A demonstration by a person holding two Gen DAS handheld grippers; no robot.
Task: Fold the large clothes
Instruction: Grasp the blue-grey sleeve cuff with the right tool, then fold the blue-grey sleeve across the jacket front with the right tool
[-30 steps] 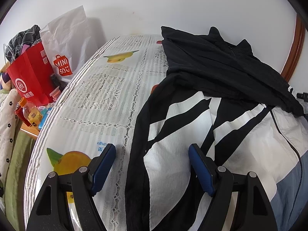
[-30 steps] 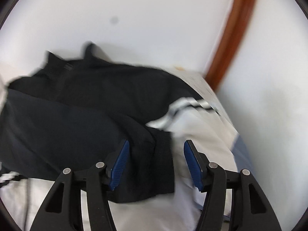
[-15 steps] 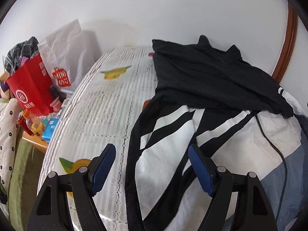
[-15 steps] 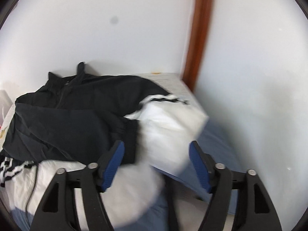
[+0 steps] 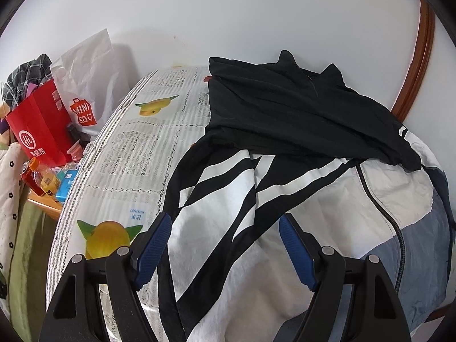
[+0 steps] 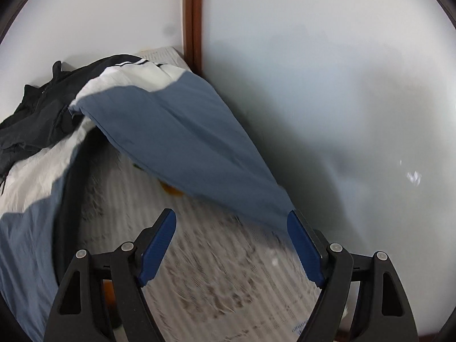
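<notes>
A large black, white and grey-blue jacket (image 5: 299,176) lies spread on the table, its black upper part folded over at the back. My left gripper (image 5: 225,228) is open and empty above the jacket's white and black striped front. In the right wrist view a grey-blue sleeve (image 6: 185,142) stretches from the jacket body (image 6: 31,171) toward the near right. My right gripper (image 6: 230,228) is open and empty over the bare tablecloth, with the sleeve's end close to its right finger (image 6: 303,245).
The table carries a tablecloth (image 5: 128,148) with newsprint and fruit pictures. At the left stand a red paper bag (image 5: 40,125), a white Miniso bag (image 5: 88,85) and bottles (image 5: 40,179). White walls and a brown wooden strip (image 6: 193,20) bound the table at back and right.
Both grippers have drawn back from the jacket. The right view swung right, from the black folded part to the blue sleeve now stretched out along the wall.
</notes>
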